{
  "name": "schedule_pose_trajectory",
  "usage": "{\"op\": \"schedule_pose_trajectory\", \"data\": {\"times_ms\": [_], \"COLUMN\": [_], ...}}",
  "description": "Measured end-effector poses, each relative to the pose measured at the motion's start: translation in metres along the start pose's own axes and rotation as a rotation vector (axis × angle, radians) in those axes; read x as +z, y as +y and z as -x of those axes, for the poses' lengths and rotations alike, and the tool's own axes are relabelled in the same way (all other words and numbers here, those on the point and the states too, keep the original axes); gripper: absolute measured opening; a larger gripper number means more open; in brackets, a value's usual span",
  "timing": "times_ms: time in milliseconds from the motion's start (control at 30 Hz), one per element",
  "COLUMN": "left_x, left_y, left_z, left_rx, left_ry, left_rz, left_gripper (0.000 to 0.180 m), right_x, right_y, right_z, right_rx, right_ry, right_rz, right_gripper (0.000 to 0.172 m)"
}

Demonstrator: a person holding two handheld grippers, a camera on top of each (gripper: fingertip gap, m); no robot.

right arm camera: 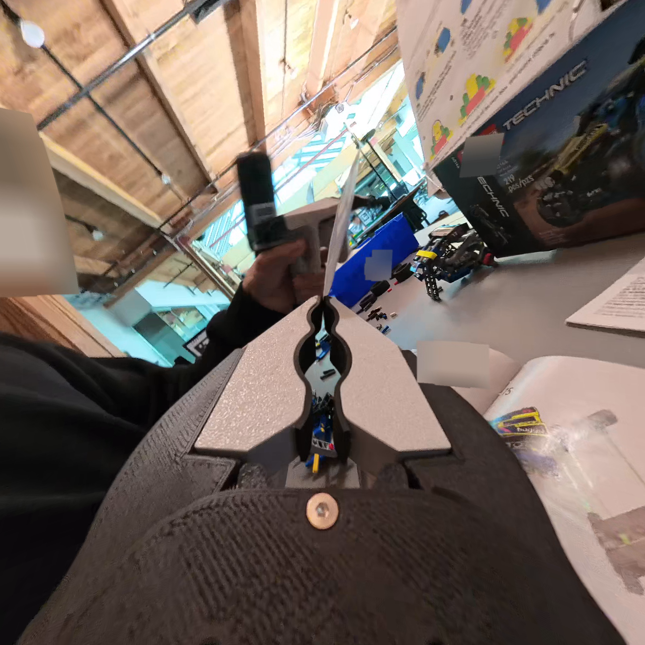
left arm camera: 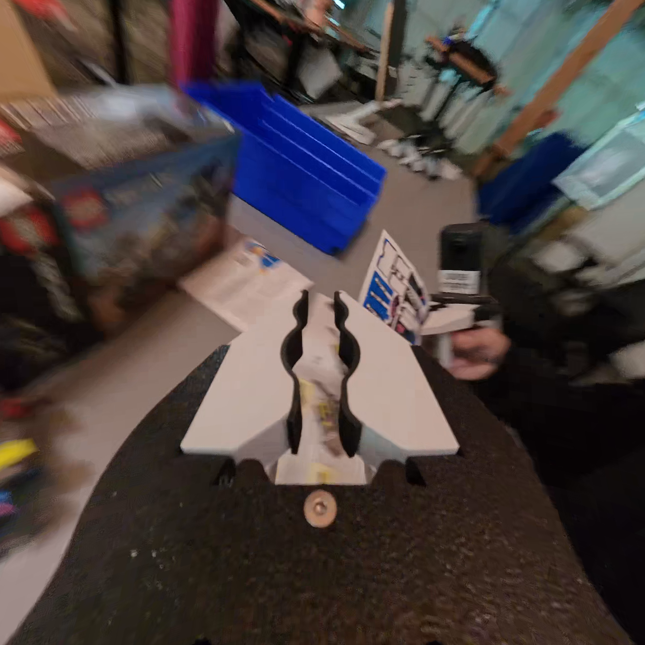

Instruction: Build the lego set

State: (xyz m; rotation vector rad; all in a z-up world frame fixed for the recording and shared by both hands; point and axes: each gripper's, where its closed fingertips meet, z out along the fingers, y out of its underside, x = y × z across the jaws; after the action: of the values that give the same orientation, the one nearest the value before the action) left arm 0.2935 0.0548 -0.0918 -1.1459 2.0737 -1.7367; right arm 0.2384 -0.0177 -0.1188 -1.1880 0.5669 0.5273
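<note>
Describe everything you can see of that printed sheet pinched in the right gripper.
The printed sheet is thin, stiff-looking white paper or card with blue, black and pink panels on one face. It stands on edge above the grey table, held at its lower edge by the closed tips of the right gripper. In the right wrist view it appears edge-on as a pale sliver. Nothing else visibly touches it.

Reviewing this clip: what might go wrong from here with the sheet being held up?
1. The right gripper pinches the printed sheet only by its lower edge, at the fingertips. It may slip or fold.
2. The left gripper is open and close to the sheet, and its view is motion-blurred. A fast approach could knock or crease the sheet.
3. A dropped sheet could land among the loose small parts.
</note>
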Motion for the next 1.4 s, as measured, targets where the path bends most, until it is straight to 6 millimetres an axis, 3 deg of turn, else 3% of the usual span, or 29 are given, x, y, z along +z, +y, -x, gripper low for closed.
{"op": "schedule_pose_trajectory", "data": {"times_ms": [33,100,167,267,333,667,867,1033,1233,1400], "left_x": [-0.007,-0.013,-0.011,-0.006,-0.005,-0.009,-0.015,-0.025,-0.036,-0.04], "left_y": [-0.007,-0.01,0.007,0.036,0.042,0.046,0.052,0.042,0.02,0.022], "left_z": [-0.002,-0.034,-0.068,-0.082,-0.085,-0.096,-0.112,-0.112,-0.107,-0.105], "left_rx": [0.151,0.446,0.67,0.825,0.872,0.785,0.67,0.514,0.354,0.415], "left_ry": [-0.086,-0.118,-0.088,-0.125,-0.149,-0.086,0.101,0.269,0.338,0.289], "left_rz": [-0.023,-0.023,0.047,0.209,0.246,0.248,0.217,0.164,0.086,0.083], "left_gripper": [0.015,0.02,0.02,0.021,0.021,0.013,0.02,0.017,0.01,0.014], "right_x": [0.0,0.001,0.005,0.014,0.019,0.025,0.026,0.034,0.04,0.042], "right_y": [-0.001,-0.004,-0.005,-0.004,-0.004,0.002,0.005,0.004,-0.001,0.004], "right_z": [-0.001,-0.001,0.006,0.019,0.027,0.048,0.058,0.065,0.071,0.074], "right_rx": [0.014,0.058,0.087,0.079,0.078,0.078,0.028,-0.026,-0.029,0.042], "right_ry": [0.008,0.033,0.009,-0.012,-0.033,-0.133,-0.193,-0.221,-0.256,-0.302], "right_rz": [-0.021,-0.064,-0.089,-0.098,-0.098,-0.072,-0.046,-0.011,-0.021,-0.035], "right_gripper": [0.0,0.0,0.0,0.0,0.0,0.0,0.0,0.0,0.0,0.0]}}
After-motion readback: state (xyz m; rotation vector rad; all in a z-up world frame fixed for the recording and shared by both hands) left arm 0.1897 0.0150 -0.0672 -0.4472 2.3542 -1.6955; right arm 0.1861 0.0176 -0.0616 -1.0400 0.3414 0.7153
